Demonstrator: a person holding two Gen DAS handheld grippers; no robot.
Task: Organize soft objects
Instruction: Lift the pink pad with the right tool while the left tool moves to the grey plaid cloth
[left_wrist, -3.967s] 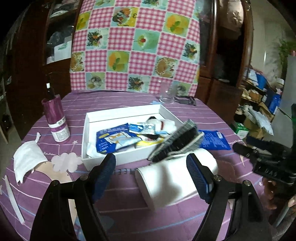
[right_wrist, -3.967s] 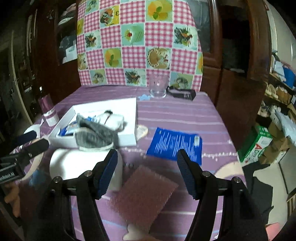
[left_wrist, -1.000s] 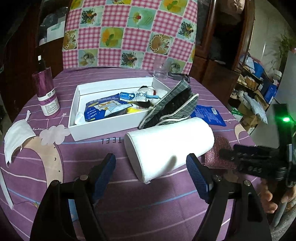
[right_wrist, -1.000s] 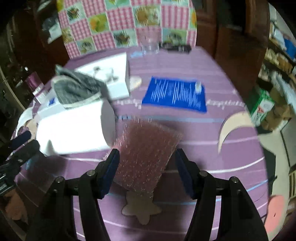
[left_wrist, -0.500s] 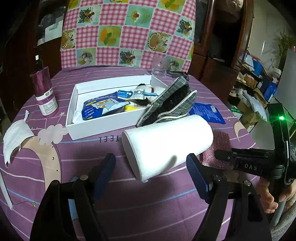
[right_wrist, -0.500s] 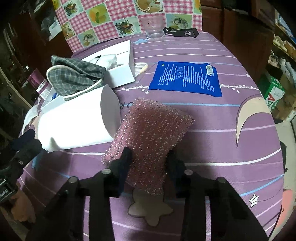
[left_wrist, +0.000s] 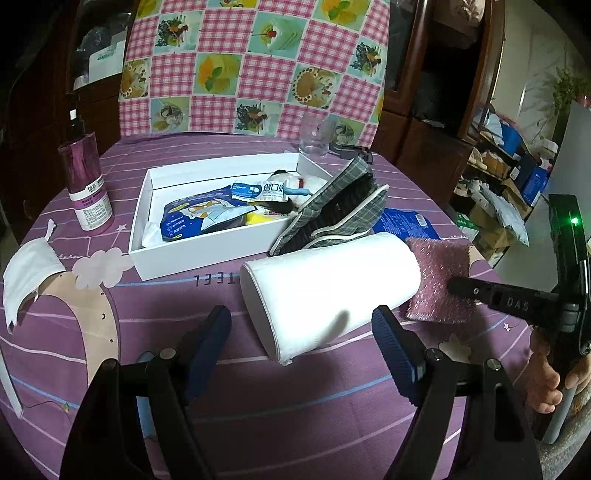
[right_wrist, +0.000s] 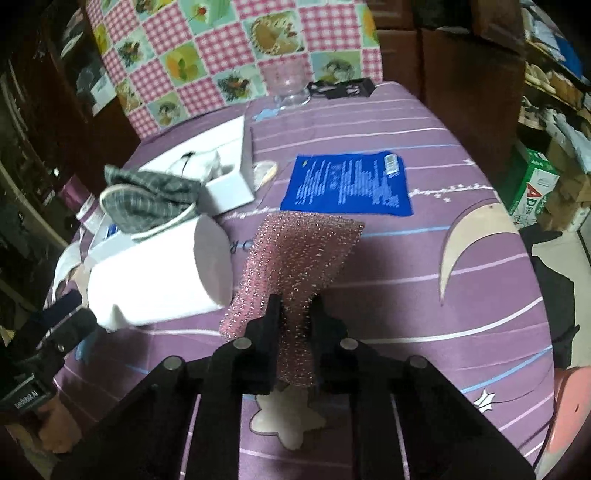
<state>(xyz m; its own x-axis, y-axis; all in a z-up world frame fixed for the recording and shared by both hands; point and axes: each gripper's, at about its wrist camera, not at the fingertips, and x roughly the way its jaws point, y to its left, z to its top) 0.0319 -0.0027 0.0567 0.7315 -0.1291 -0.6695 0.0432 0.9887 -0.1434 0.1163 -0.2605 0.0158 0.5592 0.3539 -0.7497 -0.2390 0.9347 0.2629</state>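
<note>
My right gripper (right_wrist: 294, 306) is shut on a pink glittery sponge (right_wrist: 295, 251) and holds it tilted up off the purple tablecloth; it also shows in the left wrist view (left_wrist: 439, 280) beside a white paper roll (left_wrist: 332, 288). A grey plaid slipper (left_wrist: 332, 210) leans on the rim of the white box (left_wrist: 207, 247), which holds packets and a small plush. My left gripper (left_wrist: 301, 332) is open and empty, just in front of the roll.
A blue packet (right_wrist: 347, 184) lies flat past the sponge. A purple bottle (left_wrist: 86, 184) and a white mask (left_wrist: 26, 273) are at the left. A glass (left_wrist: 314, 140) and a black object stand at the table's far edge before a checked chair back.
My right gripper closed on the pink sponge and lifted its near end off the cloth. My left gripper stayed open near the roll and drew back slightly.
</note>
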